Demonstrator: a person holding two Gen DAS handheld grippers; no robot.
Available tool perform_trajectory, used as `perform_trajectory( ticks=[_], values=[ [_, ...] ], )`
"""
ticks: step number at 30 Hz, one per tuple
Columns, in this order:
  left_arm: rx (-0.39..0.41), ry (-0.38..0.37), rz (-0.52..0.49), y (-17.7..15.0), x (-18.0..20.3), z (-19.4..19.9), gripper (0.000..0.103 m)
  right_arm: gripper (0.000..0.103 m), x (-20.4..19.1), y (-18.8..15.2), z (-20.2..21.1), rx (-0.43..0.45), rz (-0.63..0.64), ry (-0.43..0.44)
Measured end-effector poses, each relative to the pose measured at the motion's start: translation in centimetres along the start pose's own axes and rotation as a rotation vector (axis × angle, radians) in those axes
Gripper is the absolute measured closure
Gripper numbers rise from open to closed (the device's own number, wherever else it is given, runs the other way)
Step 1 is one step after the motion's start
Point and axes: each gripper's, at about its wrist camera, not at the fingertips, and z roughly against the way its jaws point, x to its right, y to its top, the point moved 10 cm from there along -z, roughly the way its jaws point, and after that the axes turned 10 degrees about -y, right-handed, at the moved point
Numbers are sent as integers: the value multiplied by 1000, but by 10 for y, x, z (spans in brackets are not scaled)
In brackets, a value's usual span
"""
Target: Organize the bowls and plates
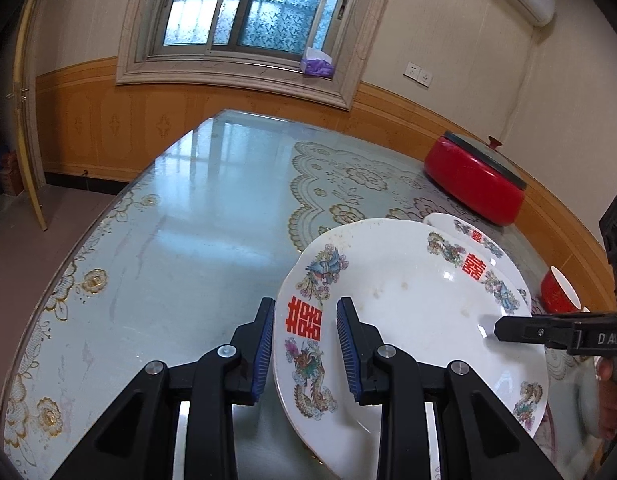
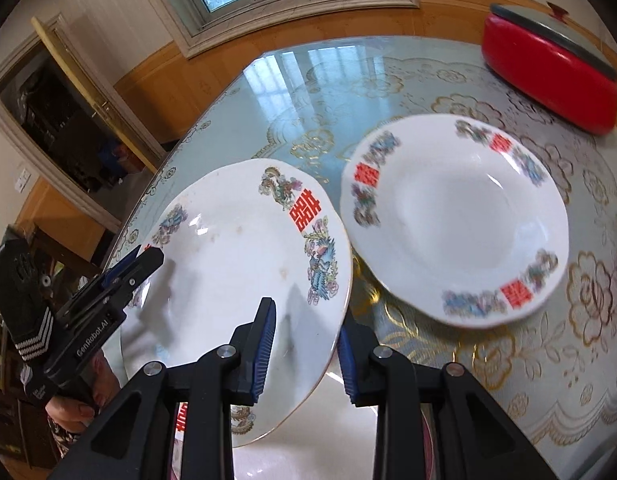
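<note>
second plate (image 2: 456, 220) fully visible rightward, red bowl (image 1: 558, 290) leftward

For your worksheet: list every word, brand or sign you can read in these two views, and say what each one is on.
"GenRobot.AI": on the black left gripper body.
"DAS", cut off by the frame edge: on the black right gripper body.
Red double-happiness sign: on the rims of the held white dragon-patterned plate and the second white plate on the table.

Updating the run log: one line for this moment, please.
left gripper: shut on plate rim | right gripper: shut on opposite rim | plate: tilted, lifted | second plate: on table
</note>
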Motion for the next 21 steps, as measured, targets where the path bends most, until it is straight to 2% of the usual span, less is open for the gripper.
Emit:
perform_trajectory(
  ticks=[17,21],
  values=[
    [-25,-109,-158,-22,61,0,71,74,32,-73,32,61,-120,62],
    [-70,-141,-174,-34,71,-5,70,74,40,-87,39,74,-158,81]
  ],
)
